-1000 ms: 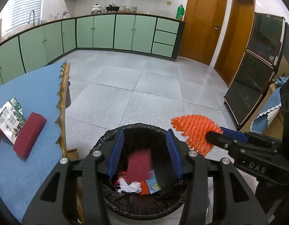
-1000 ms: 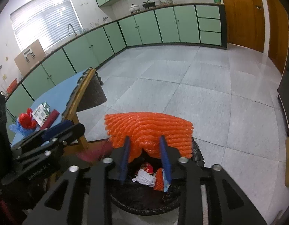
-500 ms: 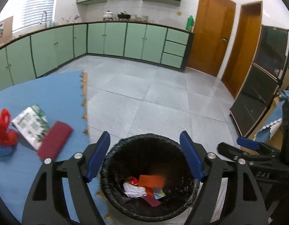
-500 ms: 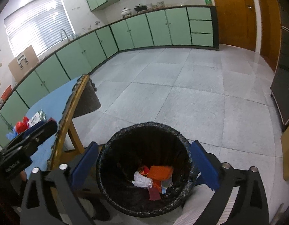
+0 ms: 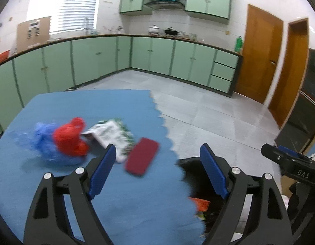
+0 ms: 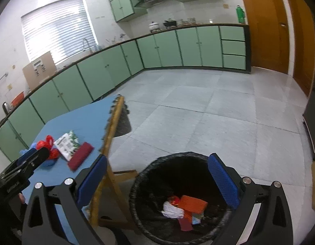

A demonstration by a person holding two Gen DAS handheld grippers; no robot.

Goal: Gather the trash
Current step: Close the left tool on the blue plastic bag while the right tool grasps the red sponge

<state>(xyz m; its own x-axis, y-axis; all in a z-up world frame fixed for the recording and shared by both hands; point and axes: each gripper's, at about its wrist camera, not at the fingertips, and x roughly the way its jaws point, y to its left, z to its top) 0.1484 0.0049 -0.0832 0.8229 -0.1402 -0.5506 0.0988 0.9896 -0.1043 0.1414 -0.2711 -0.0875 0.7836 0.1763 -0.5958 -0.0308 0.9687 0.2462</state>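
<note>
My left gripper [image 5: 157, 171] is open and empty above the blue table [image 5: 75, 106]. Just beyond it lie a dark red block [image 5: 142, 158], a white-and-green packet [image 5: 112, 135], a red bag [image 5: 70, 137] and a blue bag [image 5: 43, 140]. My right gripper [image 6: 157, 181] is open and empty above the black-lined trash bin [image 6: 149, 175], which holds an orange net [image 6: 193, 203], white paper [image 6: 171, 211] and other scraps. The same table items show in the right wrist view, with the red block [image 6: 80, 158] nearest.
The bin's edge [image 5: 190, 161] sits just off the table's right side. The table's wooden edge and leg [image 6: 112, 126] stand beside the bin. Grey tiled floor [image 6: 198, 106], green cabinets and wooden doors [image 5: 257, 57] lie beyond.
The red block and orange net dropped into the bin and both grippers opened. My left gripper has swung left from over the bin to over the table.
</note>
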